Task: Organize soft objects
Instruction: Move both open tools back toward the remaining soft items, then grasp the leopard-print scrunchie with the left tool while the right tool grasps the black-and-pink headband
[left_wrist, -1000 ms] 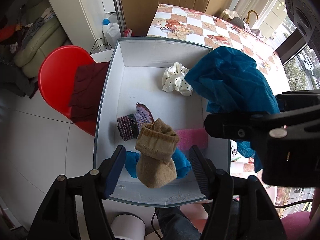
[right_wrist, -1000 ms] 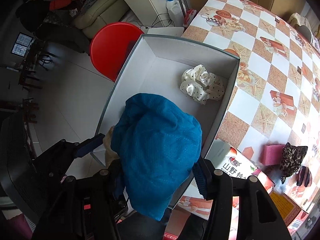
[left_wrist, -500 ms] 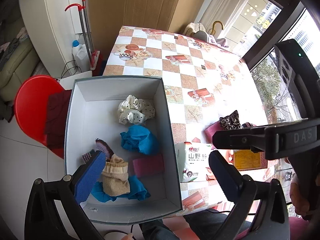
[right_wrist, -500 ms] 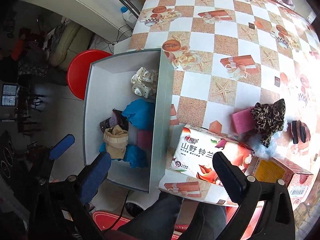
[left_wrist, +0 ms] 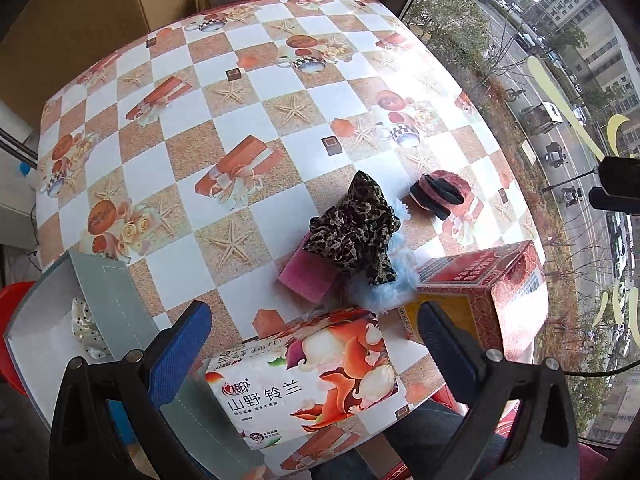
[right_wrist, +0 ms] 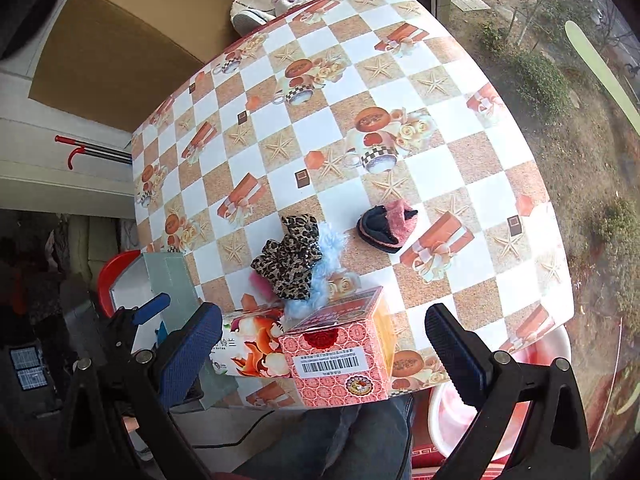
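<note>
- Left gripper [left_wrist: 312, 344]: jaws spread wide, nothing between them; held above the near table edge, lower centre of the left wrist view.
- Right gripper [right_wrist: 324, 344]: jaws likewise wide apart and empty, lower centre of the right wrist view.
- Leopard-print scrunchie [left_wrist: 354, 230]: centre of frame on the checkered tablecloth [left_wrist: 256, 128], draped partly over a pink sponge [left_wrist: 308, 276].
- Fluffy light-blue item [left_wrist: 390, 280]: just beside the scrunchie, touching it; its exact kind cannot be told.
- Pink-and-black sock bundle [left_wrist: 440, 192]: lying apart, to the upper right of the scrunchie.
- Tissue pack [left_wrist: 308, 376] with printed characters: lower centre, between the left gripper's fingers in view, not touched.
- Red patterned carton [left_wrist: 488, 284]: right of the tissue pack, near the blue fluff.
- Grey storage box [left_wrist: 108, 292]: lower left, at the table edge; a white polka-dot scrunchie [left_wrist: 86, 326] lies inside.
- Red stool [right_wrist: 116, 272]: behind the box, left in the right wrist view.
</note>
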`<move>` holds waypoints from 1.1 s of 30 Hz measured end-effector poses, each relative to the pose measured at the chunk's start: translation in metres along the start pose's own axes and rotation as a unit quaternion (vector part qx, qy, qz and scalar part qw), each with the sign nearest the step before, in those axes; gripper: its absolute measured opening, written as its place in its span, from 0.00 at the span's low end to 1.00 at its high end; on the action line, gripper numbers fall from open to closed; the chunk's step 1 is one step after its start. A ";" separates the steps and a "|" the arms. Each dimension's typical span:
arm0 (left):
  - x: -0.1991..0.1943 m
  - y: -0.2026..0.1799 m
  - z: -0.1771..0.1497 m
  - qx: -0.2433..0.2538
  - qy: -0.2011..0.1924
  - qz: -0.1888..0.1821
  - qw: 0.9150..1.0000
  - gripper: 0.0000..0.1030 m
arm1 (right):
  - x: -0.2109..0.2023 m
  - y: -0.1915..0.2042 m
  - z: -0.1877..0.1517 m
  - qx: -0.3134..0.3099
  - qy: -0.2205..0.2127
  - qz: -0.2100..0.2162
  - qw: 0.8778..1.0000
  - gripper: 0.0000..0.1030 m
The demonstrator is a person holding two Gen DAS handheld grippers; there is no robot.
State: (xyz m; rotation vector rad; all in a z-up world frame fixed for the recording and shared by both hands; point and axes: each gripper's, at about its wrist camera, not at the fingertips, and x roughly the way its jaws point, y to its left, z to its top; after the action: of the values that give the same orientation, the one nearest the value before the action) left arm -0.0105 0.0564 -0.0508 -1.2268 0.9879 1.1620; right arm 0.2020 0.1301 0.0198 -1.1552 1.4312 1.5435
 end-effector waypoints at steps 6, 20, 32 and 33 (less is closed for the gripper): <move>0.066 -0.025 0.035 0.039 0.079 0.009 0.996 1.00 | 0.050 -0.061 0.013 0.038 0.052 -0.023 0.998 0.99; 0.111 -0.015 0.061 -0.013 0.153 -0.039 0.987 0.48 | 0.189 -0.062 0.068 -0.003 0.152 -0.036 0.988 0.98; 0.040 0.045 0.111 -0.092 0.018 0.007 0.996 0.74 | 0.145 -0.129 0.083 0.063 0.091 -0.021 0.994 1.00; 0.038 0.040 0.113 -0.083 0.014 0.008 0.996 0.76 | 0.142 -0.130 0.081 0.058 0.086 -0.023 0.994 1.00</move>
State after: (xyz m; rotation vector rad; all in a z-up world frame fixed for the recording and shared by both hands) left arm -0.0489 0.1716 -0.0822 -1.3730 0.9372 1.2626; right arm 0.2646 0.2171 -0.1600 -1.2670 1.5735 1.3361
